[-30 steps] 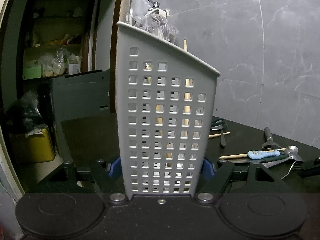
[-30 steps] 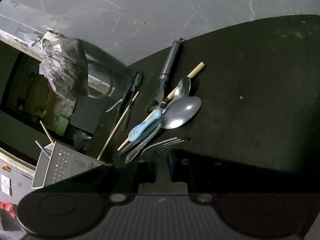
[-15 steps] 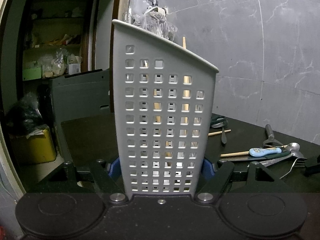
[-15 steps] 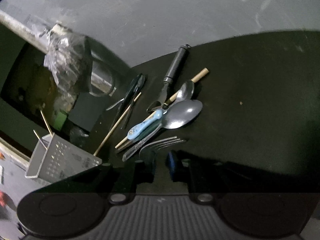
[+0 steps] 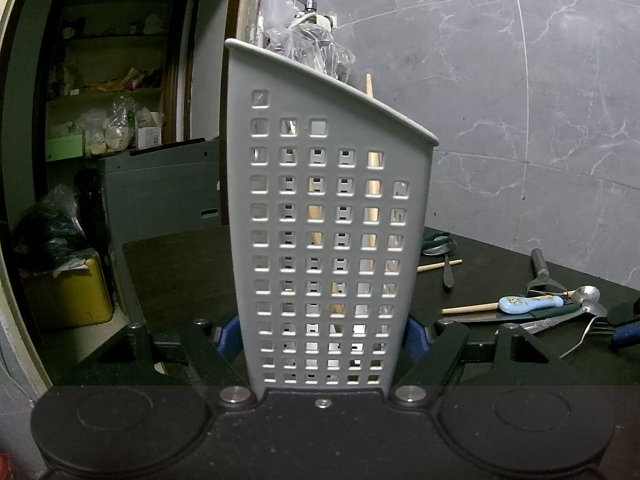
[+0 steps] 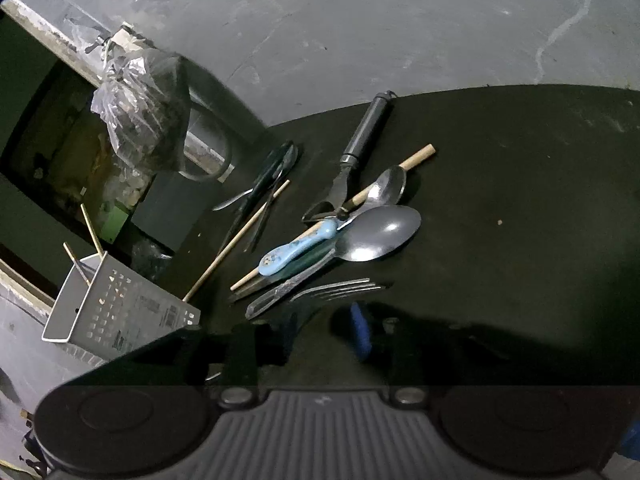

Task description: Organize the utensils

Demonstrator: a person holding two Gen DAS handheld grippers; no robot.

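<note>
On dark table | left claw (image 5: 328, 340) grips caddy (image 5: 328, 220) | right claw (image 6: 324, 332) opening, empty

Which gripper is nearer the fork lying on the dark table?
Right. The right gripper hangs just short of the fork, its jaws having just been opening with nothing between them. The left gripper is off to the side, clamped on the grey caddy.

Your right tool (image 6: 326, 330), jaws just opening and empty, hovers just below the fork (image 6: 340, 289); beyond the fork lies the large spoon (image 6: 380, 234), the caddy (image 6: 116, 308) well left.
</note>
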